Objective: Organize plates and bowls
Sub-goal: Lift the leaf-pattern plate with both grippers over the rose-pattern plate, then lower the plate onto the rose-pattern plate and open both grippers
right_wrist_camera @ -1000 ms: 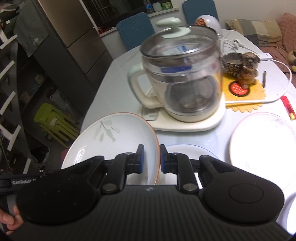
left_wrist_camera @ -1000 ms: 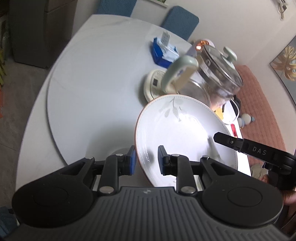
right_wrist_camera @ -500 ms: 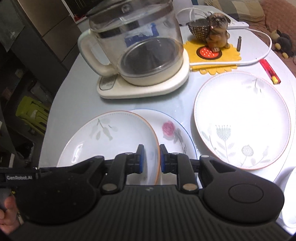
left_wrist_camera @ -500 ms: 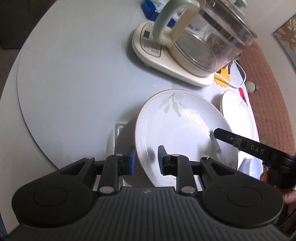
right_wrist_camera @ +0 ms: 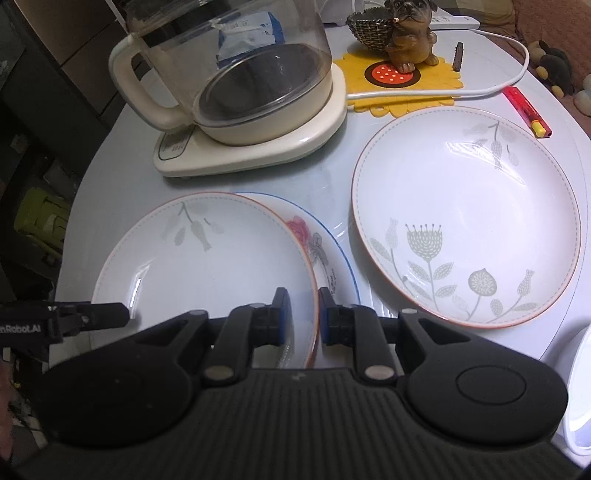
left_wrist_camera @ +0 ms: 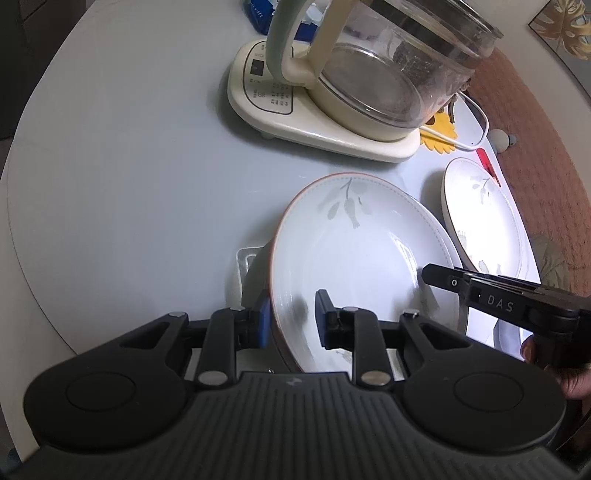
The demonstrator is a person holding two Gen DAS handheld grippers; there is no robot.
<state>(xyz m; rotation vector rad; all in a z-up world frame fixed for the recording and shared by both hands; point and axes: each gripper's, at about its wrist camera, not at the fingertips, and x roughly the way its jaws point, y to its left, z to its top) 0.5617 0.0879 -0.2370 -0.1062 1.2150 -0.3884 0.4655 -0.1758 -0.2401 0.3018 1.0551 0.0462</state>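
Observation:
Both grippers hold one white plate with an orange rim and a grey leaf print (left_wrist_camera: 354, 251) (right_wrist_camera: 207, 258). My left gripper (left_wrist_camera: 291, 317) is shut on its left rim. My right gripper (right_wrist_camera: 300, 314) is shut on its right rim, and its black body shows in the left wrist view (left_wrist_camera: 498, 299). The held plate sits low over a rose-patterned plate with a blue rim (right_wrist_camera: 325, 247) on the table. A larger white plate with grey flowers (right_wrist_camera: 465, 229) lies to the right; it also shows in the left wrist view (left_wrist_camera: 480, 218).
A glass kettle on a cream base (right_wrist_camera: 236, 92) (left_wrist_camera: 354, 81) stands behind the plates. A yellow mat with a dog figurine (right_wrist_camera: 406, 33), a white cable (right_wrist_camera: 480, 88) and a red lighter (right_wrist_camera: 524, 107) lie at the back right. A white bowl rim (right_wrist_camera: 580, 387) shows at the right edge.
Both grippers have carried the held plate down and toward the table, over the rose plate. The kettle now looms closer and the flowered plate has come into fuller view.

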